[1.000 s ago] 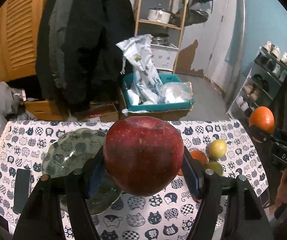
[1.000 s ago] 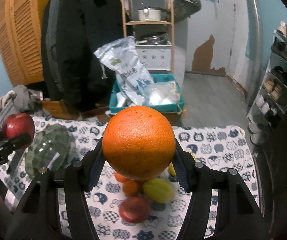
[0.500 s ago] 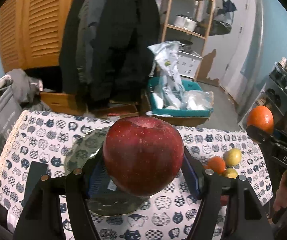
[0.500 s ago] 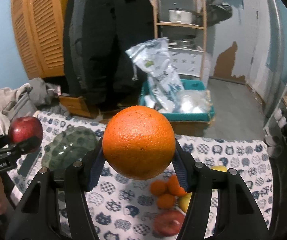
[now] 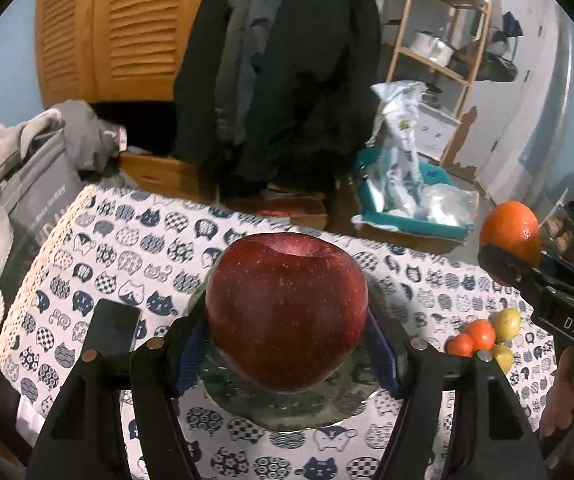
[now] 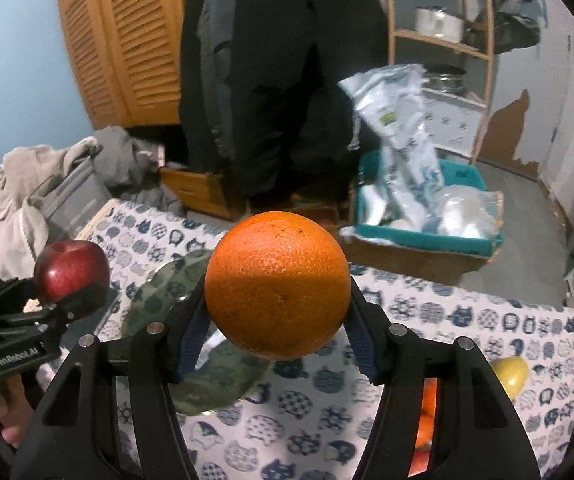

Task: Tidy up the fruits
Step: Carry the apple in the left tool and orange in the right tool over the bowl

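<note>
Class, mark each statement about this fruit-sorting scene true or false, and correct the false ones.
1. The left gripper holds a red apple. True.
2. The right gripper is empty. False: it is shut on an orange.
3. A green patterned plate lies on the cat-print tablecloth. True.
4. The plate already holds several fruits. False: no fruit shows on it; the small fruits lie on the cloth to one side.
5. A dark phone lies on the cloth. True.
</note>
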Demonstrator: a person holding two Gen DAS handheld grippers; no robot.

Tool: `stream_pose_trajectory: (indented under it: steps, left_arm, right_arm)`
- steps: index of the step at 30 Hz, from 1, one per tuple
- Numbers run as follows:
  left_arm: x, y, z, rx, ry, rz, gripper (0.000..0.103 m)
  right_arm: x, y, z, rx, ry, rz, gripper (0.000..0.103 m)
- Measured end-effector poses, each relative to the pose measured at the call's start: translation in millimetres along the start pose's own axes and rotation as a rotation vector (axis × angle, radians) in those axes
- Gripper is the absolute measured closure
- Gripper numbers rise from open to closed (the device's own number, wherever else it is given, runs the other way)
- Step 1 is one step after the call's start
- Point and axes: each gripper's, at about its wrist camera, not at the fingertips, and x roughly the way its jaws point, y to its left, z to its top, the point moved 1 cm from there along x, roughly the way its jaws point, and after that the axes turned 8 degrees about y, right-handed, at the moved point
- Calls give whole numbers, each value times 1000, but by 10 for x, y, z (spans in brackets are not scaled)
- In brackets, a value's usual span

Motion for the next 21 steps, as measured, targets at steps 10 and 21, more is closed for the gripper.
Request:
stream_pose_trajectory:
  steps: [10,21]
  left_arm:
    - [594,331,-120,-73,148,14,32]
    - [1144,540,-333,-129,292,25,32]
  right_arm:
    - [700,325,-14,-41,142,33,41]
    - [1241,399,-243,-47,272,37,41]
